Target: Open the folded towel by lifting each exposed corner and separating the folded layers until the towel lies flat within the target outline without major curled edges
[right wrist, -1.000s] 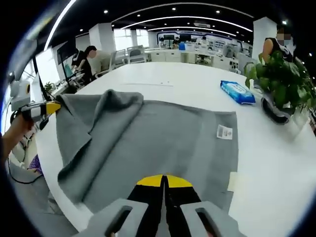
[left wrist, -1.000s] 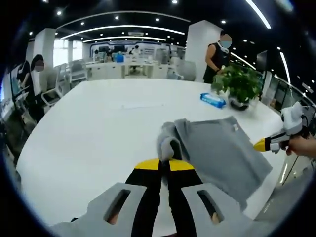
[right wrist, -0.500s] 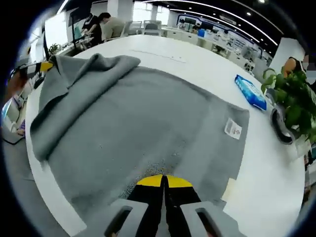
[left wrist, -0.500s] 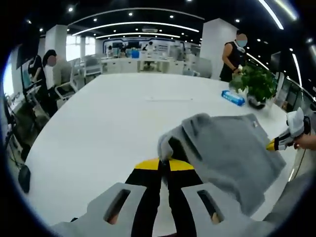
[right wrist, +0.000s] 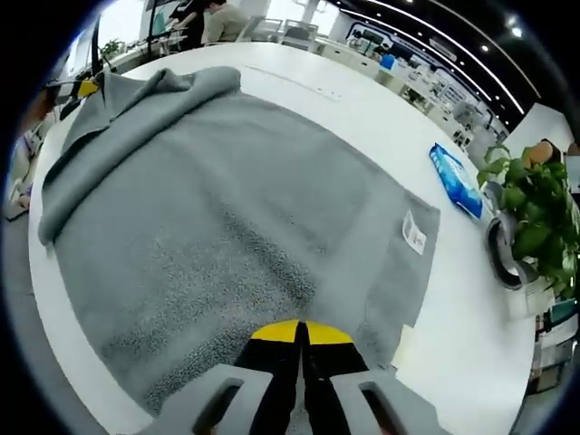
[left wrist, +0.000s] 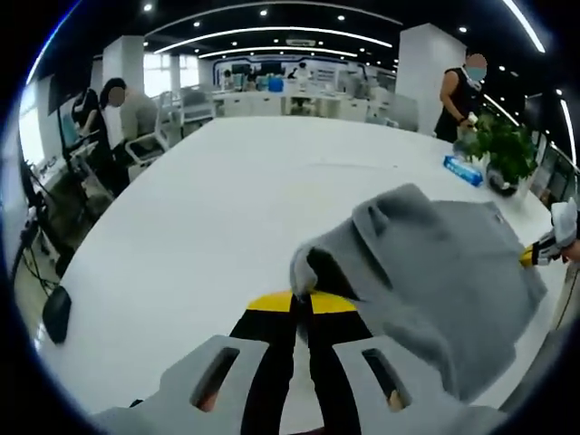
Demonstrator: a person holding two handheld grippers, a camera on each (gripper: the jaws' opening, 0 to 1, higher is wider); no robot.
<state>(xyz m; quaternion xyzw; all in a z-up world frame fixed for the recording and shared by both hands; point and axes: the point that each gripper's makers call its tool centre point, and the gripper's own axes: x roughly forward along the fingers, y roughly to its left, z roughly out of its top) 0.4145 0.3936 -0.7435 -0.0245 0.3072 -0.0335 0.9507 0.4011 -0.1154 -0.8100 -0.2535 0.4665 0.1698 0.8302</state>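
Gripping grey towel [right wrist: 208, 227] corners, both tongs [left wrist: 303, 296] [right wrist: 301, 326] closed, above white table [left wrist: 181, 236].

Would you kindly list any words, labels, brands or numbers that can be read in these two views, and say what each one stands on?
No text can be read as it stands.
White label on the grey towel, at: has print, too small to read.
Blue packet on the white table: markings blurred, unreadable.
Far wall signage in the left gripper view: too small to read.
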